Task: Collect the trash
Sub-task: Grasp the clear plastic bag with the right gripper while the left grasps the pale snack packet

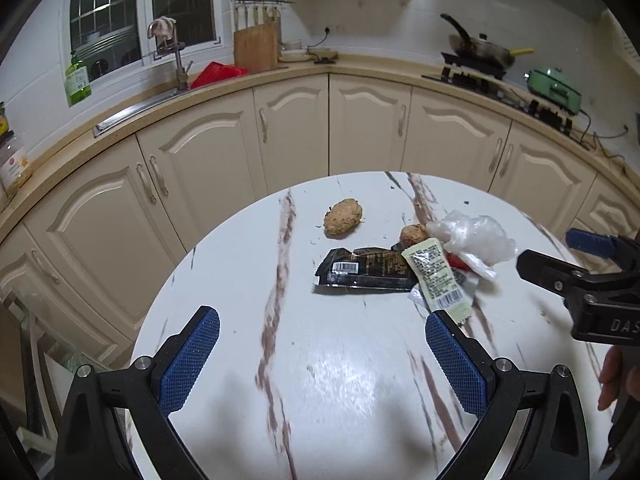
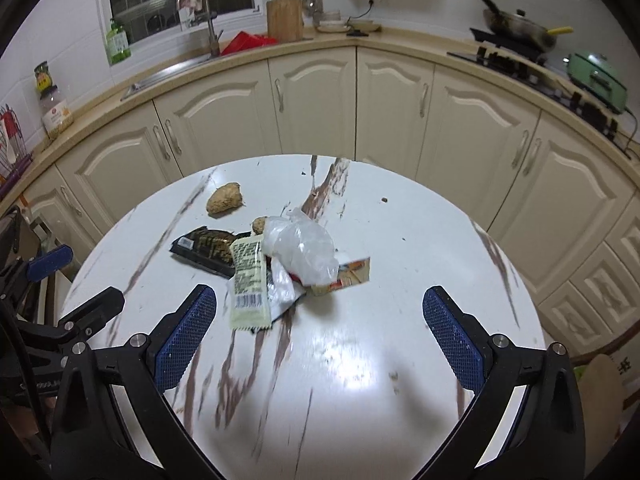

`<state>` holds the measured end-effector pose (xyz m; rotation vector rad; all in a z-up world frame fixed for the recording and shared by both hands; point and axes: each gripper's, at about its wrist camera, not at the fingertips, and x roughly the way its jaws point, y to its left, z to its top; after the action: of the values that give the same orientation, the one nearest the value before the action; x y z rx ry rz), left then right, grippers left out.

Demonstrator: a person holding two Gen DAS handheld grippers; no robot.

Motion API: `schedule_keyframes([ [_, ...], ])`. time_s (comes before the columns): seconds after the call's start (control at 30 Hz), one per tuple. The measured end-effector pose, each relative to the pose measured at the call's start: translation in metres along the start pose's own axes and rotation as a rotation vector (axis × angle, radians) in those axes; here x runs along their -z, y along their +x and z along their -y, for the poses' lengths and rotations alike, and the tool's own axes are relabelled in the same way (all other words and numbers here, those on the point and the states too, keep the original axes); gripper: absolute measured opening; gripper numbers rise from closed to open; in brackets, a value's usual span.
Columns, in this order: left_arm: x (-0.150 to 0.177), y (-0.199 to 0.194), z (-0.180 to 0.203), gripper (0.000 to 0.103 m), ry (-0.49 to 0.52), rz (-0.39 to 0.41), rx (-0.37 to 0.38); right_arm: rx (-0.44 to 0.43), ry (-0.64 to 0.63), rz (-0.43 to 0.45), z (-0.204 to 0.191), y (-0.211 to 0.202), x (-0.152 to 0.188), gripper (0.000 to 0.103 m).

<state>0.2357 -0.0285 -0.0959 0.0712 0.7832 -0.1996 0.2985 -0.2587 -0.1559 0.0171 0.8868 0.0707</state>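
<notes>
Both the left gripper [image 1: 322, 360] and the right gripper [image 2: 320, 336] hover with jaws spread wide and empty, blue mesh-textured pads facing inward. Ahead of them on the round, glossy marble-veined desk [image 2: 400, 240] lies the trash: a pale barcoded wrapper [image 2: 249, 280], a black foil wrapper [image 1: 366, 270], crumpled clear plastic [image 2: 300, 250] and a crumbly brown lump [image 1: 343, 217] set slightly apart.

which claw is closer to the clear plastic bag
Right. The right claw is open just short of the plastic bag, which lies straight ahead of it. The left claw is open farther back, with the bag ahead and off to its right.
</notes>
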Motion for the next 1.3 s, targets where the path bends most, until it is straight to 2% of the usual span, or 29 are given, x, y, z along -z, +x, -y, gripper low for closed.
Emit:
schedule_keyframes([
  [0.2, -0.024, 0.050, 0.002, 0.102, -0.003, -0.037, 0.010, -0.023, -0.037, -0.056, -0.001, 0.052, -0.020, 0.103],
  [0.27, -0.031, 0.063, 0.003, 0.102, -0.010, -0.044, 0.016, -0.033, -0.043, -0.066, -0.002, 0.064, -0.023, 0.100],
  [0.3, -0.033, 0.068, 0.004, 0.102, -0.013, -0.048, 0.019, -0.039, -0.049, -0.071, -0.002, 0.069, -0.024, 0.092],
  [0.33, -0.037, 0.073, 0.005, 0.102, -0.017, -0.051, 0.021, -0.047, -0.055, -0.080, -0.002, 0.074, -0.023, 0.076],
  [0.37, -0.036, 0.076, 0.006, 0.102, -0.019, -0.054, 0.024, -0.053, -0.056, -0.088, -0.001, 0.077, -0.023, 0.067],
  [0.4, -0.037, 0.078, 0.008, 0.102, -0.019, -0.057, 0.030, -0.071, -0.055, -0.094, 0.000, 0.080, -0.022, 0.051],
  [0.43, -0.038, 0.082, 0.010, 0.102, -0.017, -0.059, 0.031, -0.089, -0.052, -0.099, 0.002, 0.082, -0.020, 0.045],
  [0.63, -0.041, 0.096, 0.026, 0.102, -0.014, -0.073, 0.062, -0.174, -0.023, -0.057, 0.016, 0.066, -0.010, 0.043],
  [0.77, -0.040, 0.106, 0.045, 0.102, -0.010, -0.089, 0.082, -0.200, 0.039, -0.007, 0.036, 0.045, -0.007, 0.043],
  [0.9, -0.045, 0.127, 0.062, 0.099, -0.017, -0.109, 0.064, -0.192, 0.072, 0.020, 0.056, 0.027, 0.000, 0.043],
  [0.97, -0.049, 0.142, 0.069, 0.092, -0.027, -0.130, 0.054, -0.184, 0.082, 0.021, 0.062, 0.023, 0.002, 0.043],
  [1.0, -0.050, 0.150, 0.072, 0.081, -0.036, -0.148, 0.057, -0.183, 0.089, 0.020, 0.065, 0.022, 0.004, 0.043],
  [1.03, -0.050, 0.159, 0.074, 0.076, -0.049, -0.172, 0.062, -0.181, 0.096, 0.021, 0.070, 0.020, 0.006, 0.043],
  [1.07, -0.052, 0.161, 0.077, 0.075, -0.046, -0.153, 0.046, -0.180, 0.098, 0.022, 0.071, 0.018, 0.007, 0.043],
  [1.13, -0.054, 0.165, 0.080, 0.066, -0.060, -0.146, 0.052, -0.180, 0.106, 0.026, 0.076, 0.014, 0.012, 0.043],
  [1.17, -0.056, 0.167, 0.080, 0.059, -0.069, -0.138, 0.057, -0.181, 0.109, 0.027, 0.078, 0.013, 0.013, 0.043],
  [1.2, -0.055, 0.168, 0.081, 0.045, -0.074, -0.132, 0.064, -0.181, 0.113, 0.028, 0.080, 0.011, 0.015, 0.043],
  [1.3, -0.052, 0.172, 0.076, 0.034, -0.089, -0.128, 0.086, -0.185, 0.127, 0.034, 0.084, 0.008, 0.018, 0.043],
])
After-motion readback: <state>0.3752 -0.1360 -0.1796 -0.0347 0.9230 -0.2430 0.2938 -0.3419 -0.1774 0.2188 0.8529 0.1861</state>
